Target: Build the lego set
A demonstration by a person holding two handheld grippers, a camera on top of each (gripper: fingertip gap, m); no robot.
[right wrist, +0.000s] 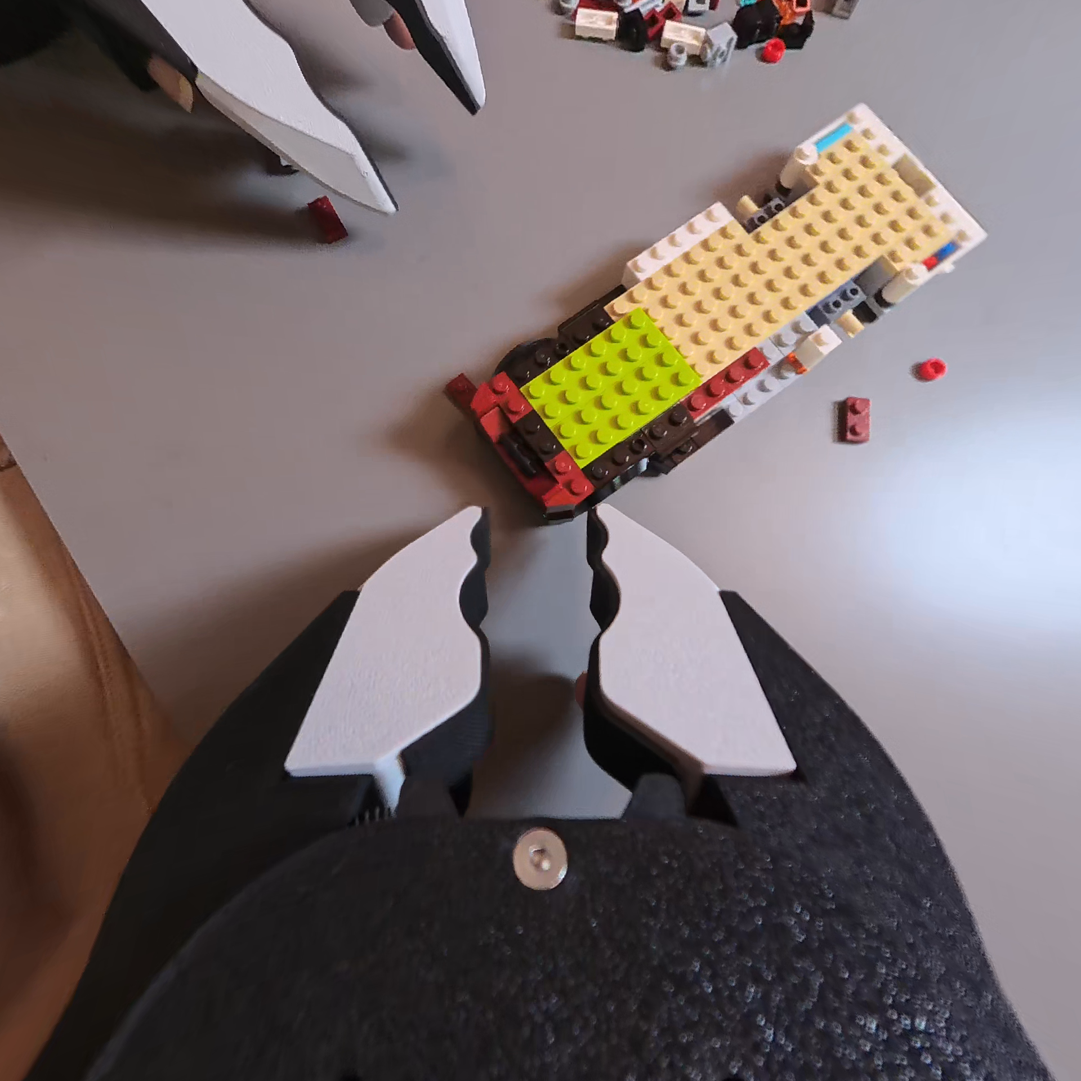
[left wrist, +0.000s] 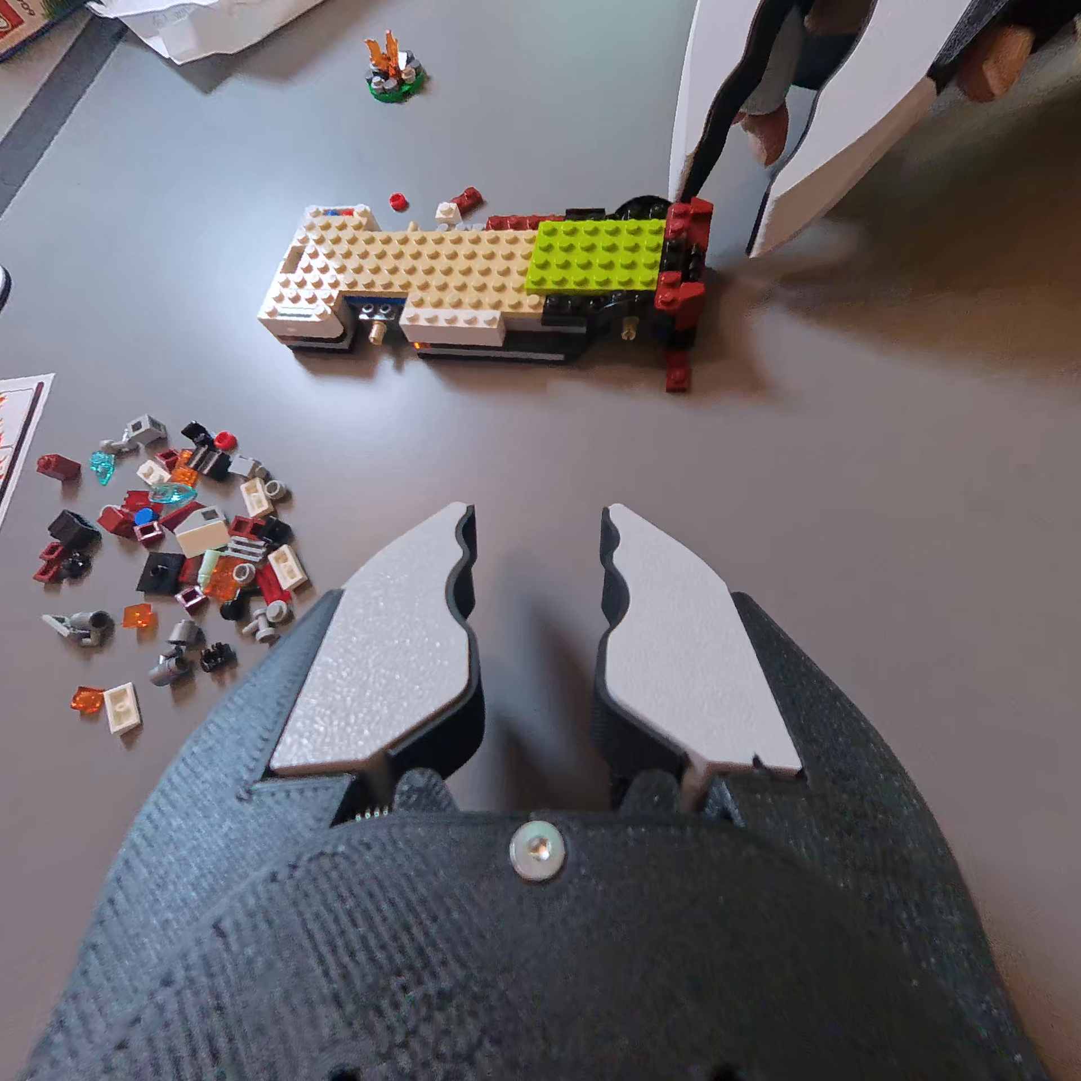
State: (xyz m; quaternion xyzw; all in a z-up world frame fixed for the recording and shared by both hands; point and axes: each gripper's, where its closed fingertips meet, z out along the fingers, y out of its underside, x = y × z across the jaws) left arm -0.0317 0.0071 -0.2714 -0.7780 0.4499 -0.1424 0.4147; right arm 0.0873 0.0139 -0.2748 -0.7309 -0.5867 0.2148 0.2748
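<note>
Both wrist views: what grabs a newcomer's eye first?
The long brick model in mid-table, tan-studded on top with a lime-green plate at its dark-red end. The right gripper sits open at that dark-red end, holding nothing. To the left, a scatter of loose small bricks lies beside the open, empty left gripper.
</note>
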